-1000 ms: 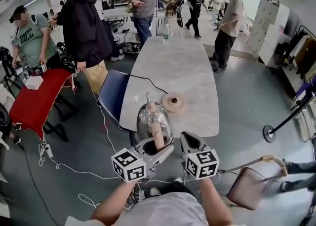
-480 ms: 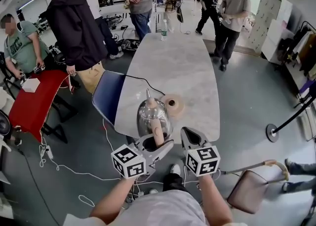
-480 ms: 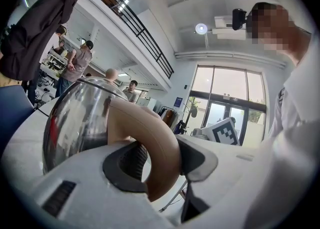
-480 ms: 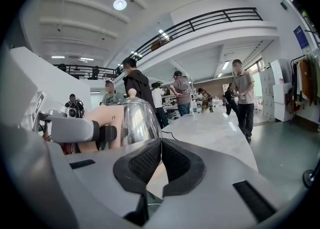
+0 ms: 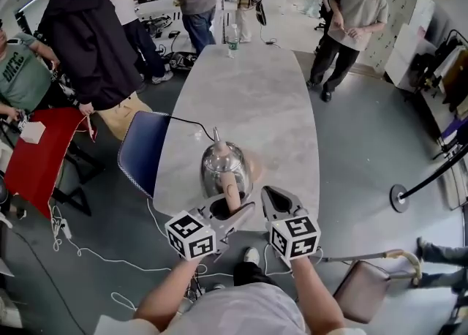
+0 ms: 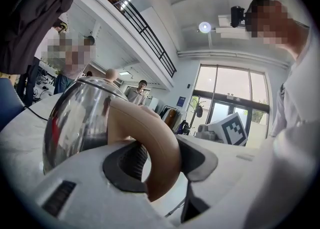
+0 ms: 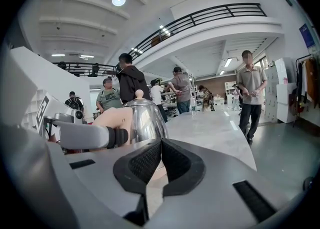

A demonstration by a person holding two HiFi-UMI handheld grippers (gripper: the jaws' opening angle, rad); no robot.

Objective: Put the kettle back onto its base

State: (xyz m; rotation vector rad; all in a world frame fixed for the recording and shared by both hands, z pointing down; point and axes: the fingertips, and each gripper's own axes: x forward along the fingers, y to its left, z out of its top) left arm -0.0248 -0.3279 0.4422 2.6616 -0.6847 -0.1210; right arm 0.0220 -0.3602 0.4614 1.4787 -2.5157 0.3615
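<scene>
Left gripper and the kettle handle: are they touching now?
Touching. In the left gripper view, the left gripper has its jaws pressed on both sides of the kettle handle.

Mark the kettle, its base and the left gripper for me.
kettle [image 5: 219,167], head view, on its shiny steel body.
base [image 5: 257,165], head view, on the tan rim showing right of the kettle.
left gripper [image 6: 160,162], left gripper view, between the pads clamping the kettle's handle.

Moved kettle, held in left gripper, from left of base to over it in head view, leaving only a sliver of base visible at right; contact with base unclear. Brought right gripper forward alongside, tips now over near edge of table.
</scene>
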